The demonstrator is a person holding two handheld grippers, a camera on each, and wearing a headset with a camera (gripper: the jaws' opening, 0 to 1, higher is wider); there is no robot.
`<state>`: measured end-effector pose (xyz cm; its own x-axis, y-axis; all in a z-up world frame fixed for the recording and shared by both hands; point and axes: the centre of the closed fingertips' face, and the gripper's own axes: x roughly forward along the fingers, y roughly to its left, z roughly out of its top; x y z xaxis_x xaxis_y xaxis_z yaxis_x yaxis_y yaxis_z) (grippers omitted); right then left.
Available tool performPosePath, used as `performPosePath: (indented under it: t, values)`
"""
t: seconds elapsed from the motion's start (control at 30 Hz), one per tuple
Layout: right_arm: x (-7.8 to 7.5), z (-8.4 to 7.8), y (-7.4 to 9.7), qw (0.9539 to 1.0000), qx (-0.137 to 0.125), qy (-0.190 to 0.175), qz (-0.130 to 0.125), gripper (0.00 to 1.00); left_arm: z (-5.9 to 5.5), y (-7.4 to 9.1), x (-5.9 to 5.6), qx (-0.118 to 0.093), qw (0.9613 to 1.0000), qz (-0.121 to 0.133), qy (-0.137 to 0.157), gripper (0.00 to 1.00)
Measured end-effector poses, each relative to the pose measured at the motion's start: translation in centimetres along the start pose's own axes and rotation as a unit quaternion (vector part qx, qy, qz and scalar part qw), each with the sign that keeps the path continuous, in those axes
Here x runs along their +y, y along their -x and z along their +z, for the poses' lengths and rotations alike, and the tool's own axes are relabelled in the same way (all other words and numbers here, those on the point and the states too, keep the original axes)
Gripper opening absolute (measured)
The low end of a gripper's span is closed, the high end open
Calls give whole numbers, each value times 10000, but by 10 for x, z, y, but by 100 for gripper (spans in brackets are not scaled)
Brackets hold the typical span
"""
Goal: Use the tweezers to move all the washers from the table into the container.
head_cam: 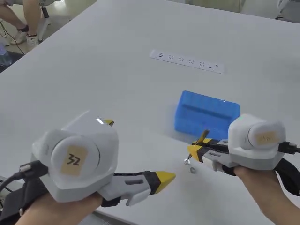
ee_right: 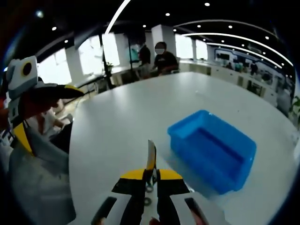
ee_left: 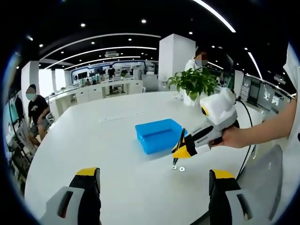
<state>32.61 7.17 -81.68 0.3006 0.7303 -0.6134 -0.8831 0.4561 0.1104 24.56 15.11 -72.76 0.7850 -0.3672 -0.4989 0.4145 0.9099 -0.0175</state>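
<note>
Two small metal washers [head_cam: 190,166] lie on the white table just in front of the blue container [head_cam: 206,115]. My right gripper [head_cam: 196,151] is shut on the tweezers [head_cam: 202,138], whose tip points down right at the nearer washer. From the right gripper view the tweezers [ee_right: 151,157] stand up between the closed jaws, with the washers [ee_right: 148,194] under them and the container [ee_right: 213,150] to the right. My left gripper [head_cam: 136,150] stands open with nothing in it, to the left of the washers. The left gripper view shows the washers [ee_left: 178,168] below the tweezers [ee_left: 179,143].
A white power strip [head_cam: 187,61] lies farther back on the table [head_cam: 93,70]. A potted plant [ee_left: 194,84] stands at the table's far end. People sit and stand beyond the table's edges.
</note>
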Motion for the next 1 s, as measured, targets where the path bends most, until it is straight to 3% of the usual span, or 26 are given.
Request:
performPosePath:
  t: [1.0]
  values:
    - [4, -4, -5, 9997, 49, 212, -102, 5, -7, 2, -1, 141, 9999, 22, -45, 96]
